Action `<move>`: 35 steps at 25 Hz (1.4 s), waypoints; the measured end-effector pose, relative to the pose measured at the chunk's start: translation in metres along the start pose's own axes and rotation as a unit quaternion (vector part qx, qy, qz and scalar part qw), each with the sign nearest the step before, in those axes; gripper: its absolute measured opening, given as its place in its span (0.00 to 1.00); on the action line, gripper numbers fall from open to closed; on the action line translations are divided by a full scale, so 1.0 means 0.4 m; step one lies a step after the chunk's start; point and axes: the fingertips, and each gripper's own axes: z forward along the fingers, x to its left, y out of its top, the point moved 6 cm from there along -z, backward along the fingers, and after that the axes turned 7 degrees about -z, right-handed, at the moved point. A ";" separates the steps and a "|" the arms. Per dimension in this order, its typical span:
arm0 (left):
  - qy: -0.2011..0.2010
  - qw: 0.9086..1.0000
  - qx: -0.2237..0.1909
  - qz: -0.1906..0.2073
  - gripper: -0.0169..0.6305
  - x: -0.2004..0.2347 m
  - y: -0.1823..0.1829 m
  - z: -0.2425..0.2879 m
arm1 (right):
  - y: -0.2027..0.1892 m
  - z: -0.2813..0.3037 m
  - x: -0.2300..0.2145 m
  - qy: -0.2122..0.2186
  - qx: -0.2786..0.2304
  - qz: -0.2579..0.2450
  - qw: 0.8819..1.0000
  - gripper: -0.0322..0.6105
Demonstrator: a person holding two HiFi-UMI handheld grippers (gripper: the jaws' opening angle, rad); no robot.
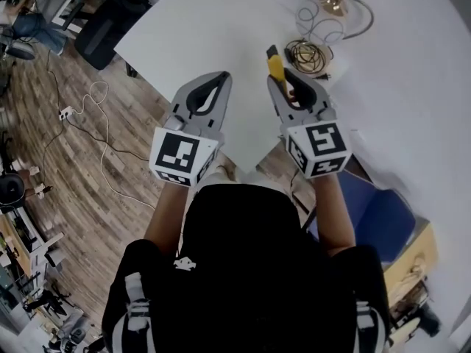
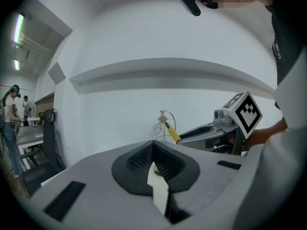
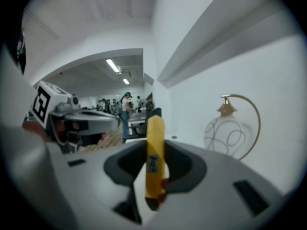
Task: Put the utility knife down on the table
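Observation:
A yellow utility knife [image 1: 275, 66] with a black tip sticks out forward from my right gripper [image 1: 287, 77], which is shut on it above the near edge of the white table [image 1: 213, 28]. In the right gripper view the knife [image 3: 154, 152] stands upright between the jaws of the right gripper [image 3: 154, 143]. My left gripper [image 1: 222, 77] hangs beside it on the left, shut, with nothing in it. In the left gripper view the tips of the left gripper [image 2: 153, 143] meet, and the knife [image 2: 173, 133] shows at the right.
A wire ornament with a gold top [image 1: 335, 7] and a dark coil of wire [image 1: 305, 54] lie on the table beyond the right gripper. A blue chair [image 1: 383, 213] stands at the lower right. A white cable [image 1: 92, 109] lies on the wood floor to the left.

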 end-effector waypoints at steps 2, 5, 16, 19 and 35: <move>0.003 1.000 0.002 0.003 0.05 -0.007 -0.003 0.000 | -0.007 0.000 -0.004 0.004 0.000 0.000 1.000 0.26; 0.005 1.000 0.008 0.008 0.05 -0.012 -0.005 -0.005 | -0.015 0.004 0.000 0.010 0.002 0.004 1.000 0.26; -0.009 1.000 0.020 -0.002 0.05 0.017 -0.033 -0.036 | -0.045 0.030 0.050 0.006 0.028 0.007 1.000 0.26; -0.016 1.000 0.026 -0.005 0.05 0.034 -0.053 -0.036 | -0.068 0.050 0.063 0.003 0.045 0.005 0.999 0.26; -0.038 0.996 0.067 -0.043 0.05 0.165 -0.185 -0.073 | -0.243 0.175 0.179 0.034 0.175 -0.008 0.984 0.26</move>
